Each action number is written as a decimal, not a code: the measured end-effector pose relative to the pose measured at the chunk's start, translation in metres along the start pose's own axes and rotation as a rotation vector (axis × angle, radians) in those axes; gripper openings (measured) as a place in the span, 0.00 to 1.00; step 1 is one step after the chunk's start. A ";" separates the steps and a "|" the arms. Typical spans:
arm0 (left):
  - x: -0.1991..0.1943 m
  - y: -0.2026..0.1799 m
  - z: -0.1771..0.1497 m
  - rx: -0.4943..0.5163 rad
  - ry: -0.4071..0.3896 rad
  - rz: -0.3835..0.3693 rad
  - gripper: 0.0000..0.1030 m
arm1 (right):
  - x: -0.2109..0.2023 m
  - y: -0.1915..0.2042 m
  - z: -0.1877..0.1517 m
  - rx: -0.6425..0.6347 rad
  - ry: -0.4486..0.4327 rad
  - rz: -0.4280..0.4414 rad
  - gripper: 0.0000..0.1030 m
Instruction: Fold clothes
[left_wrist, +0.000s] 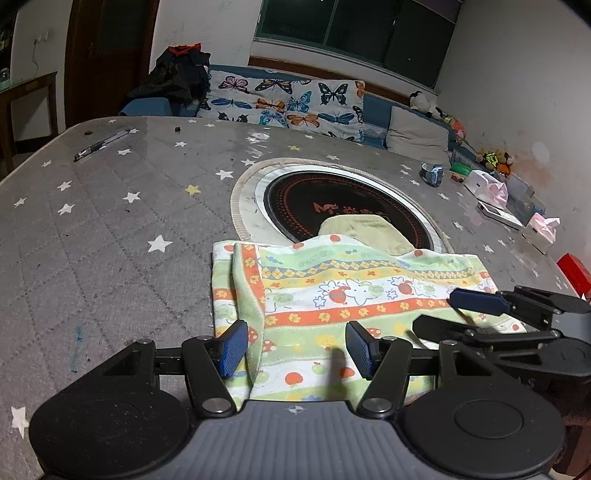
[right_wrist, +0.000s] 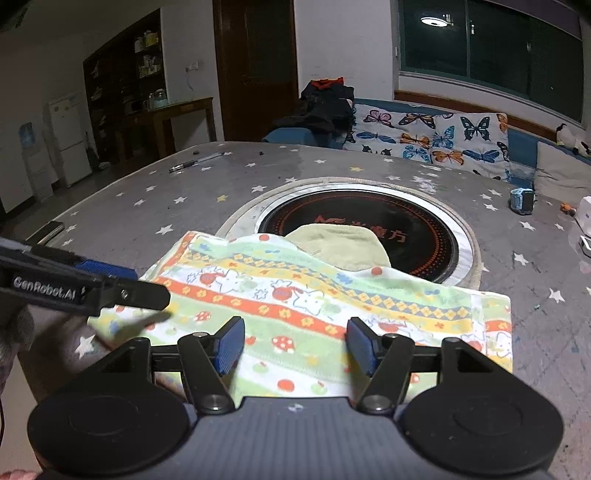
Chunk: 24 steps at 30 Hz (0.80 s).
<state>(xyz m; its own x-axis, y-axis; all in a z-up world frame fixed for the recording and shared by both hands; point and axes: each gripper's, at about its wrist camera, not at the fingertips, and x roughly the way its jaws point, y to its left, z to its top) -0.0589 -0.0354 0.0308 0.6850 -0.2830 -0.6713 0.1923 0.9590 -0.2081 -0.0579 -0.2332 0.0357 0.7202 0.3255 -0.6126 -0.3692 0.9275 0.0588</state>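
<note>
At the table's (left_wrist: 110, 206) near edge lies the patterned cloth (left_wrist: 351, 288). Left gripper (left_wrist: 297, 349) and right gripper (right_wrist: 295, 345) both hover over it, jaws apart, empty.

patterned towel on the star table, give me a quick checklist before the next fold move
1. Both grippers free of cloth: ok. The left hand-held gripper and the right hand-held gripper both stand open over the patterned towel, pads pinching nothing.
2. Towel already doubled: ok, a folded edge shows along its left side.
3. Towel flat: not ok, its far edge rides up over a beige cloth.
4. Towel clear of the round black cooktop: not ok, the far edge overlaps the rim.
5. Fold path clear: ok, the pen and tissue boxes lie well away.
6. Near hem position: cannot tell, hidden behind the gripper bodies.
</note>
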 end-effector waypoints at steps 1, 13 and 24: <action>0.000 0.000 0.000 0.000 0.002 0.002 0.60 | 0.002 0.000 0.001 0.003 -0.001 -0.001 0.62; 0.002 0.006 -0.001 -0.012 0.010 0.023 0.60 | 0.023 0.014 0.016 0.018 -0.011 -0.005 0.72; 0.004 0.015 0.000 -0.035 0.015 0.048 0.60 | 0.057 0.028 0.030 0.015 0.013 -0.015 0.85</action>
<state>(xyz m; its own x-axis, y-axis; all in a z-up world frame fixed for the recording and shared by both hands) -0.0533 -0.0222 0.0249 0.6819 -0.2370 -0.6920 0.1346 0.9706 -0.1997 -0.0091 -0.1826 0.0261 0.7178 0.3096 -0.6236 -0.3499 0.9348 0.0613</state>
